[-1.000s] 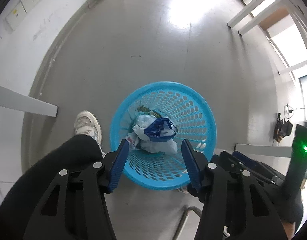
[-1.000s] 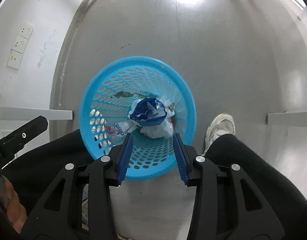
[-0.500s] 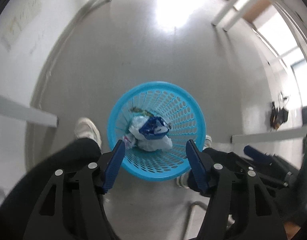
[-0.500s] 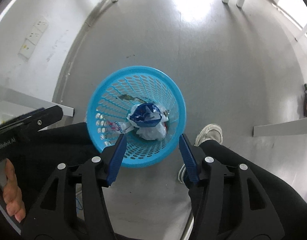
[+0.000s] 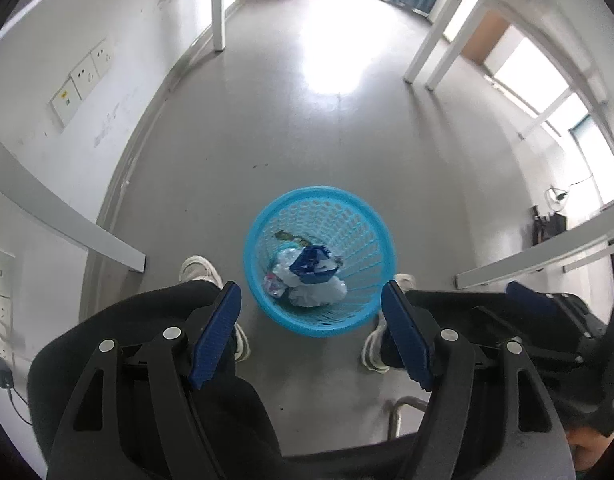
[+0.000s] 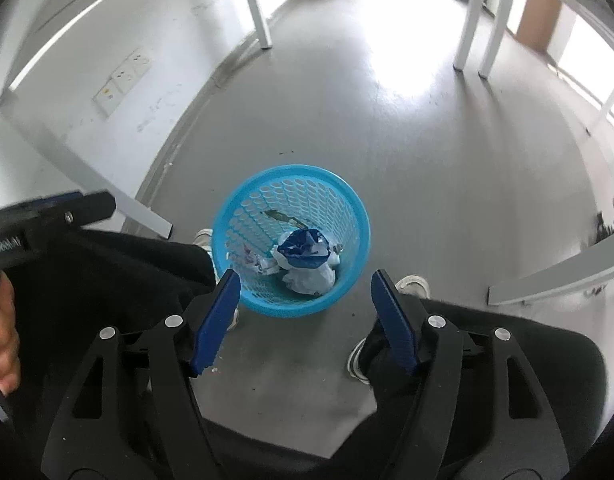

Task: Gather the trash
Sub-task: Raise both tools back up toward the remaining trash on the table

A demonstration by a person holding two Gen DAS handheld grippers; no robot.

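A blue plastic mesh basket stands on the grey floor between the person's feet; it also shows in the right wrist view. Crumpled white paper and a dark blue wrapper lie inside it, seen too in the right wrist view. My left gripper is open and empty, held high above the basket's near rim. My right gripper is open and empty, also high above the basket. The left gripper's body shows at the left edge of the right wrist view.
The person's black-trousered legs and white shoes flank the basket. White table legs and table edges stand left and right. Wall sockets are on the left wall. A metal chair tube is near the bottom.
Both grippers have risen well away from the basket, which now looks smaller. Both jaws have opened wider. The trash in the basket has not moved.
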